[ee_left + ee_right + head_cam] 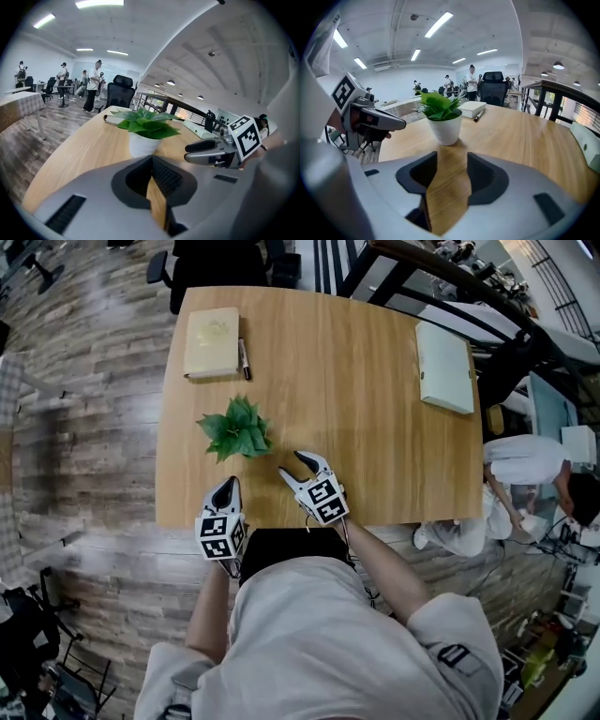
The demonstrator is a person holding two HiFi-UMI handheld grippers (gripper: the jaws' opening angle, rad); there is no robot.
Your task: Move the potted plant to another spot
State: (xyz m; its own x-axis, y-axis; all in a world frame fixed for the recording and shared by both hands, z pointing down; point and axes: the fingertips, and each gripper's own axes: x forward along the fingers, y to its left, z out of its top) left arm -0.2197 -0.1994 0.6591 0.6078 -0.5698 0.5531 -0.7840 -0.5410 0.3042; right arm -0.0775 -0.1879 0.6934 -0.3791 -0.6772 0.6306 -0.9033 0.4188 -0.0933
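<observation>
Looking down over the rig, I have a wood-plank floor (94, 427) around a long light-wood desk (356, 427), with a black office chair (216, 273) pushed in at its far end. Off the desk's right edge, a person in white (520, 465) bends low over the floor.

A pale-green closed book (444, 367) lies flat near the desk's far right edge. A cream notebook (212, 343) sits at the far left corner.

The potted plant (236, 427), green leaves in a small white pot, stands upright on the desk left of centre, toward the near edge. It is just beyond both grippers and touches neither.

My right gripper (294, 466) angles in from the plant's right. Its fingers stand apart with only bare desk between them, and the pot sits straight ahead of them, near but clear.

My left gripper (230, 486) hangs over the near edge of the desk, pointing up toward the plant. Its fingers are drawn almost together, showing a thin sliver of desk between them and holding nothing.

A dark pen (245, 360) lies just beside the notebook's right edge.
</observation>
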